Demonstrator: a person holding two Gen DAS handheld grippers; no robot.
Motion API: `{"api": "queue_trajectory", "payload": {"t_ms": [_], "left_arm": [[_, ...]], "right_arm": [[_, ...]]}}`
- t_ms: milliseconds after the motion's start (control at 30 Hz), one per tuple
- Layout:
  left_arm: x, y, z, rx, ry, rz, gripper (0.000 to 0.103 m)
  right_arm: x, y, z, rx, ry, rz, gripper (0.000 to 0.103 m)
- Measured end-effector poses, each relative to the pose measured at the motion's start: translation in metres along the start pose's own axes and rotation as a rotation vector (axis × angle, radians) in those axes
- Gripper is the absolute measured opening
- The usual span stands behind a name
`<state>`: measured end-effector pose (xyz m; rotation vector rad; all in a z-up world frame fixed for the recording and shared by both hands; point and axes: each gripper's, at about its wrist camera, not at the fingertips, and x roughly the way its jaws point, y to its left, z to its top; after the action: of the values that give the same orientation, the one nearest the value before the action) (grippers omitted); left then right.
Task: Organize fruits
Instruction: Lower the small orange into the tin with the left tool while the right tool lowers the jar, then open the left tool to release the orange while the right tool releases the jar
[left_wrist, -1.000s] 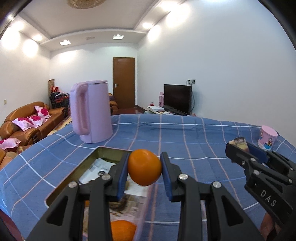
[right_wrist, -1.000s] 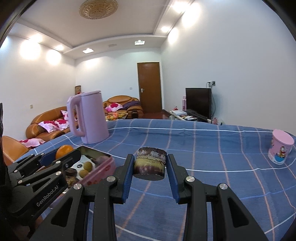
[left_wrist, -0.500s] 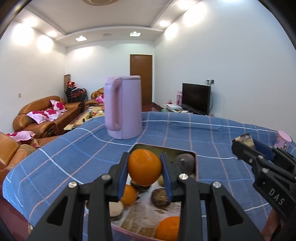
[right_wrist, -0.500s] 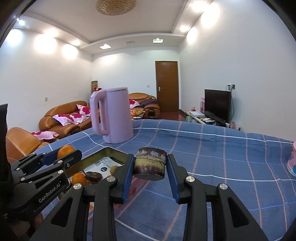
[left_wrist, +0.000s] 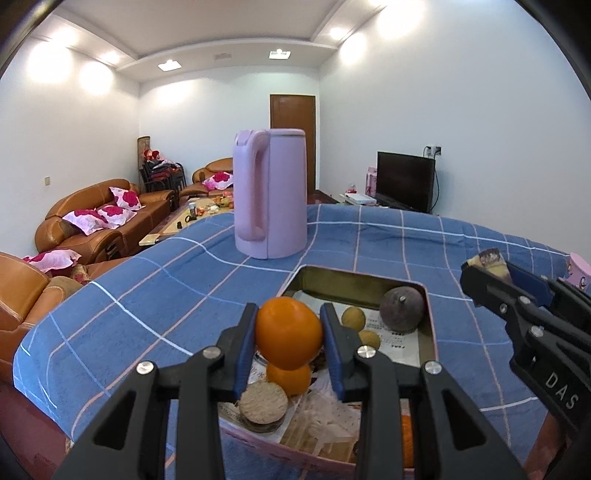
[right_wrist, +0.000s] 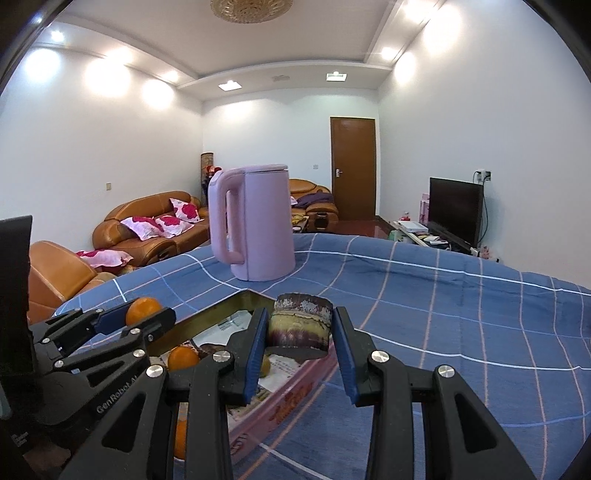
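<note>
My left gripper (left_wrist: 288, 334) is shut on an orange (left_wrist: 289, 332) and holds it above the near end of a pink tin tray (left_wrist: 428, 314). In the tray lie another orange (left_wrist: 290, 380), a round biscuit (left_wrist: 263, 406), a dark purple fruit (left_wrist: 402, 309) and two small yellow-green fruits (left_wrist: 351, 318). My right gripper (right_wrist: 300, 330) is shut on a short piece of sugarcane (right_wrist: 300, 325), dark outside and pale on the cut face, over the tray's right rim (right_wrist: 295, 391). The left gripper with its orange shows in the right wrist view (right_wrist: 142, 308).
A tall pink kettle (left_wrist: 271, 197) stands on the blue checked tablecloth (left_wrist: 166, 280) behind the tray. A pink cup (left_wrist: 580, 271) stands at the far right. Brown sofas (left_wrist: 99, 221) lie beyond the table's left edge.
Both grippers have moved left over the tray with their loads still held. More of the tray's contents have come into view.
</note>
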<state>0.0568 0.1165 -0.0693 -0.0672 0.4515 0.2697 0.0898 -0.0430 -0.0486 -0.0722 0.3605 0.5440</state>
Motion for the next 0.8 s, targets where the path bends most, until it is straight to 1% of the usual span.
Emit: {"api": "queue_trajectory", "payload": {"t_ms": [367, 633, 800], "left_arm": [[0.009, 0.008, -0.003, -0.001, 0.046, 0.006, 0.035], [0.012, 0.008, -0.007, 0.007, 0.062, -0.001, 0.035], [0.014, 0.006, -0.009, 0.020, 0.080, -0.002, 0.036]], "right_arm": [[0.023, 0.015, -0.003, -0.012, 0.048, 0.028, 0.037], [0.035, 0.014, -0.008, -0.007, 0.083, 0.032, 0.037], [0.044, 0.016, -0.010, -0.015, 0.126, 0.043, 0.037]]}}
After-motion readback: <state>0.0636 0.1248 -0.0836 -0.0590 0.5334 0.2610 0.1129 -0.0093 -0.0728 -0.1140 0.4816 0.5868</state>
